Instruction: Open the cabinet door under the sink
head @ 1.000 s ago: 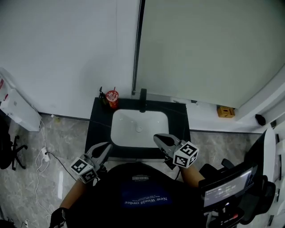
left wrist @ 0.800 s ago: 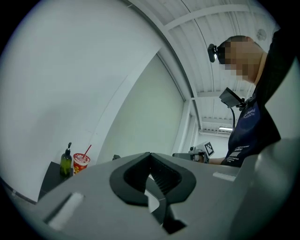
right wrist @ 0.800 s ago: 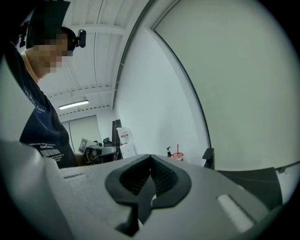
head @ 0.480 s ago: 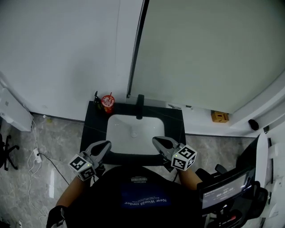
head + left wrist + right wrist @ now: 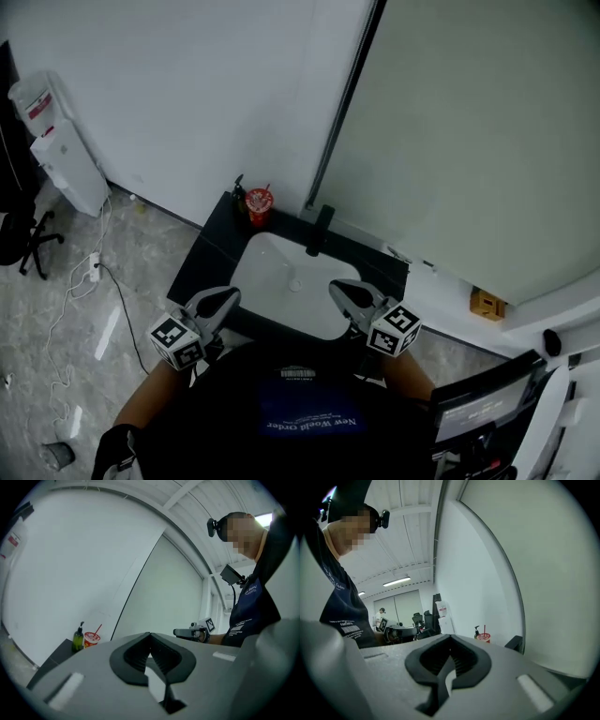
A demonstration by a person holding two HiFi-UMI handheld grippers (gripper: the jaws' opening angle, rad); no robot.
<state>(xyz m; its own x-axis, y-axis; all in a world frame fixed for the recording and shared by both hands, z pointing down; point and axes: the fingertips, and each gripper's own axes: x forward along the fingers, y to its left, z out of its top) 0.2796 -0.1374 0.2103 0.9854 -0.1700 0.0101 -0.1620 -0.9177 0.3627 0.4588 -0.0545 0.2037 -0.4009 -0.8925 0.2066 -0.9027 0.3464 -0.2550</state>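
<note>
A white sink basin (image 5: 286,277) sits in a black counter (image 5: 211,248) against the wall, with a black faucet (image 5: 322,228) behind it. The cabinet door under it is hidden below the counter's front edge and my body. My left gripper (image 5: 228,296) hovers at the counter's front left, shut and empty; its jaws (image 5: 150,635) meet with nothing between them. Over the basin's front right rim, my right gripper (image 5: 336,287) is also shut and empty (image 5: 450,640). Each gripper shows in the other's view: right gripper (image 5: 180,632), left gripper (image 5: 397,632).
A red cup with a straw (image 5: 260,204) and a green pump bottle (image 5: 240,195) stand at the counter's back left. A water dispenser (image 5: 56,155), an office chair (image 5: 23,234) and a floor cable (image 5: 94,272) lie to the left. A small brown box (image 5: 489,305) sits right.
The head view has swung, so the sink now lies slanted and the dispenser shows at the left. Both grippers stay shut near the counter's front edge.
</note>
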